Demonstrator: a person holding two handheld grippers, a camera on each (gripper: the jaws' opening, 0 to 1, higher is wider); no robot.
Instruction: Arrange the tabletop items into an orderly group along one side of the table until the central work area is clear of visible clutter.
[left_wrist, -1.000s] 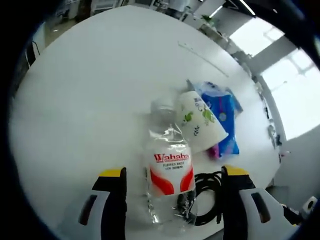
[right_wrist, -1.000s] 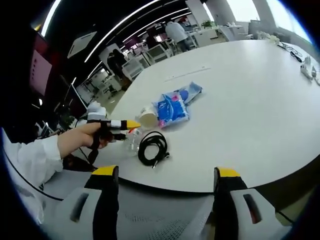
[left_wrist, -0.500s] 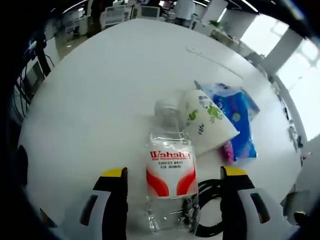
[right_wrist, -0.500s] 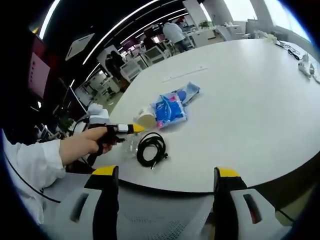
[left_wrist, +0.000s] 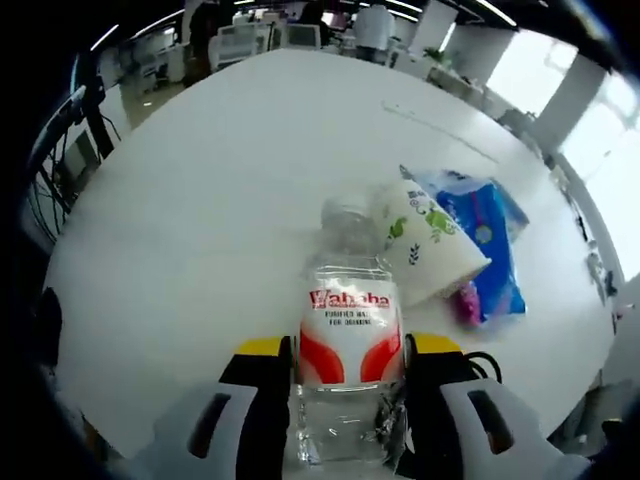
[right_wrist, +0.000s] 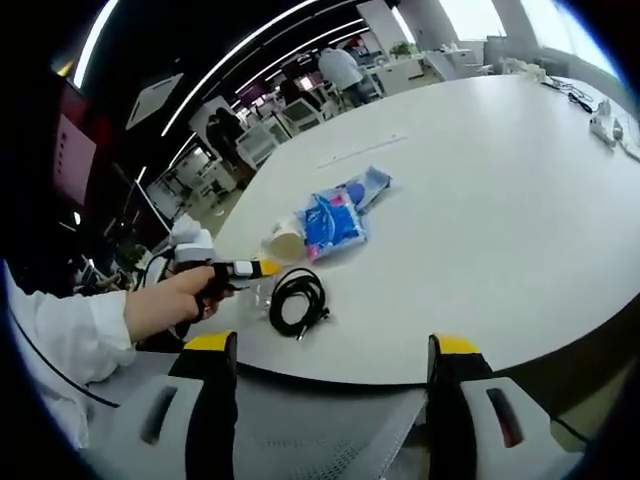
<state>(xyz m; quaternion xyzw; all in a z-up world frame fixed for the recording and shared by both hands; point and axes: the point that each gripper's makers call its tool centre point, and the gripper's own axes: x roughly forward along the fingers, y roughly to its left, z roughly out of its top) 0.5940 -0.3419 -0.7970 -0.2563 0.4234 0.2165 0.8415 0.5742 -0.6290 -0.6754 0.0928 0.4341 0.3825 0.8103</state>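
cable (left_wrist: 482, 366): mostly hidden behind the left gripper's jaw
bottle (left_wrist: 348, 352): base cut off by the left gripper view's lower edge

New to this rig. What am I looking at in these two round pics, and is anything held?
No robot: a person holds a hand-held gripper in each hand, each with a fisheye camera looking along its jaws. In the left gripper view, the left gripper has its jaws shut on a water bottle lying on the white table. Beside it lie a paper cup, a blue packet and a black cable. In the right gripper view, the right gripper is open, empty, off the table edge; the person's hand shows there.
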